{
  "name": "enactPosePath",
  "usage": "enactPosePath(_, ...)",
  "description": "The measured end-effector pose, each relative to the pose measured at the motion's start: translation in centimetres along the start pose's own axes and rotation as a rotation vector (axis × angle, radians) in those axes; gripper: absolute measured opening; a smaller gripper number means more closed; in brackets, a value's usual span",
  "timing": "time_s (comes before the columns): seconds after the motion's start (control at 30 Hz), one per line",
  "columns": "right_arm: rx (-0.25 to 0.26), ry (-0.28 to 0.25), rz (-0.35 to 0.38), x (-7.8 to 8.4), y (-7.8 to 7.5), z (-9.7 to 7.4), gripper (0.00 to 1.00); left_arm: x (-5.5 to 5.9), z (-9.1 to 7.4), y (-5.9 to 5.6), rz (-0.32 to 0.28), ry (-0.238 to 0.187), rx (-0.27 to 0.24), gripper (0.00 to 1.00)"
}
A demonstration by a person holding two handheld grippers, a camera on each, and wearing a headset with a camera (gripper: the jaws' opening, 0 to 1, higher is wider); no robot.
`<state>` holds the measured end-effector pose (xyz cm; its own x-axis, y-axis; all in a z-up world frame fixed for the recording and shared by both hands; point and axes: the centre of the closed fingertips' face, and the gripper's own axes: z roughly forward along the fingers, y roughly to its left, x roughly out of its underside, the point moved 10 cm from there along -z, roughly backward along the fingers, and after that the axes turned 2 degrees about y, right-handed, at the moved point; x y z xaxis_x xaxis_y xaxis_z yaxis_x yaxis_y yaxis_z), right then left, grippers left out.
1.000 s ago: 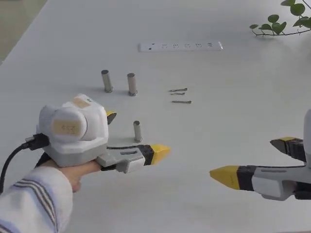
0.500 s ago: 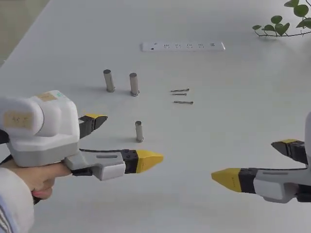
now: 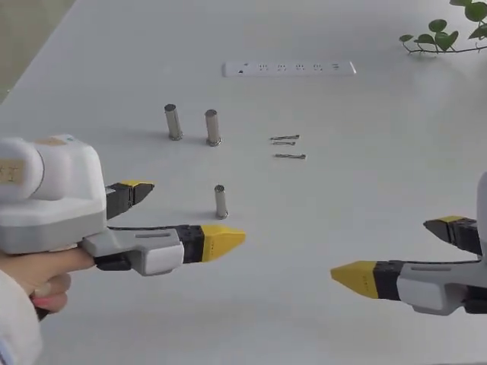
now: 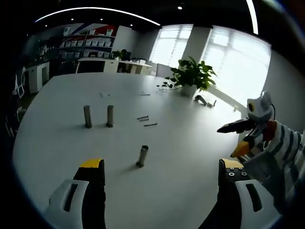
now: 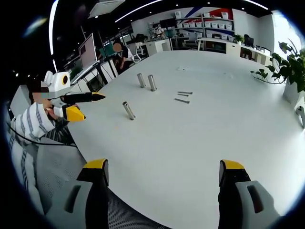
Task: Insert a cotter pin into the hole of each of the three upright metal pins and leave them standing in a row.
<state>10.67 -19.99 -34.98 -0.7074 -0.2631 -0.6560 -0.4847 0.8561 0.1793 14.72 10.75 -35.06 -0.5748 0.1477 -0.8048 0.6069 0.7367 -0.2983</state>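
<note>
Cotter pins (image 3: 288,146) lie near three upright metal pins (image 3: 212,127); left claw (image 4: 161,164) and right claw (image 5: 163,165) both gape empty.

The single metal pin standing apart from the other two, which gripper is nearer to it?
Left. The left gripper is just beside the single pin, on its left; the right gripper is far off to its right, nearer the person.

The right tongs (image 3: 379,248) are cut off at the head view's right edge, the plant (image 3: 438,25) at its upper right corner. The cotter pins (image 3: 283,143) are seen too small for detail.
</note>
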Motion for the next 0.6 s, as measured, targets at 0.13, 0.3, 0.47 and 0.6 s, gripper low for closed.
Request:
enactPosePath(0.13,0.001,0.000,0.001,0.04,0.08,0.00,0.95,0.41,0.08,-0.16,0.012,0.023,-0.013,0.99)
enactPosePath(0.3,0.002,0.001,0.001,0.03,0.19,0.02,0.95,0.83,0.06,-0.15,-0.007,0.032,-0.026,0.99)
enactPosePath(0.47,0.002,0.003,-0.011,-0.16,0.29,0.08,0.94,0.93,0.33,-0.47,0.005,0.049,-0.041,0.99)
enactPosePath(0.6,-0.003,-0.001,-0.016,-0.51,0.40,0.27,0.94,1.00,0.57,-0.78,0.002,0.049,-0.039,0.99)
